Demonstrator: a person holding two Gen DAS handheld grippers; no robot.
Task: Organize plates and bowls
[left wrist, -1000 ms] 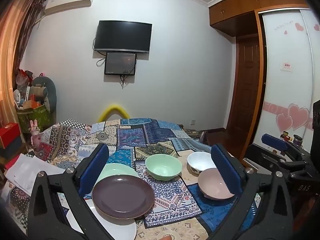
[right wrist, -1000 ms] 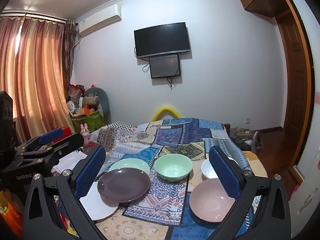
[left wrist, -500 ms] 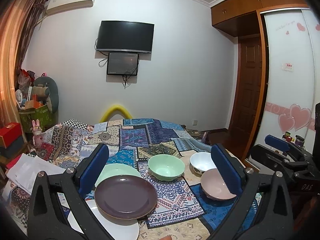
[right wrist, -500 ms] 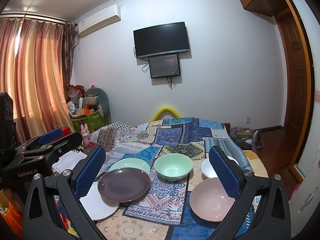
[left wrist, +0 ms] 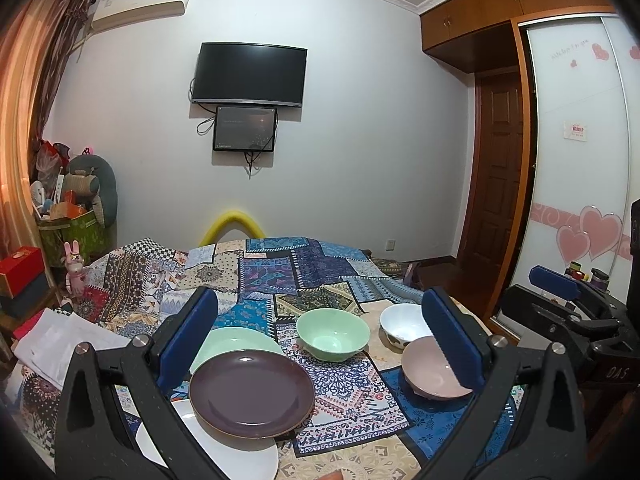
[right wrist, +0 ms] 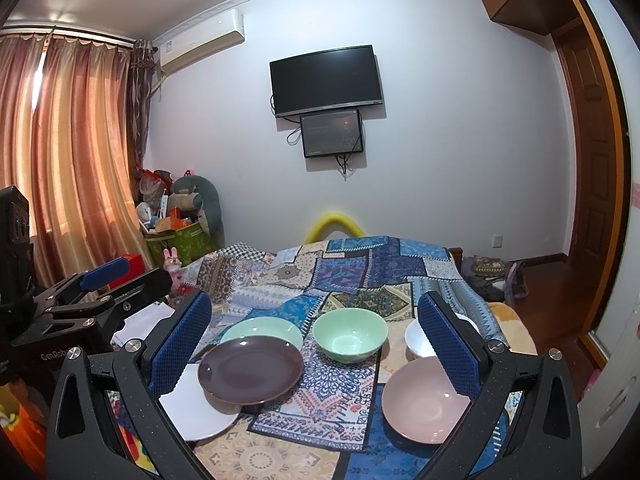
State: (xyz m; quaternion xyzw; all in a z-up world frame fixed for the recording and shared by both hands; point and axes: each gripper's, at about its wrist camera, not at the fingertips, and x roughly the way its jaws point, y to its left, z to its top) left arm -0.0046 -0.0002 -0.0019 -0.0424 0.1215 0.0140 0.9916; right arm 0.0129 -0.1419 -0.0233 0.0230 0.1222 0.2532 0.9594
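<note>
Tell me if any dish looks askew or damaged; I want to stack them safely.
No damage or spill shows. One oddity: the brown plate overlaps both the white plate and the green plate, so it likely sits unevenly. The green bowl, white bowl and pink bowl stand upright and apart.

- Patchwork cloth (right wrist: 360,268) covers the table.
- Centre: green bowl (right wrist: 350,334).
- Nine o'clock: brown plate (right wrist: 250,368), overlapping green plate (right wrist: 262,328) and white plate (right wrist: 200,416).
- Three o'clock: white bowl (right wrist: 418,340), pink bowl (right wrist: 424,400).
</note>
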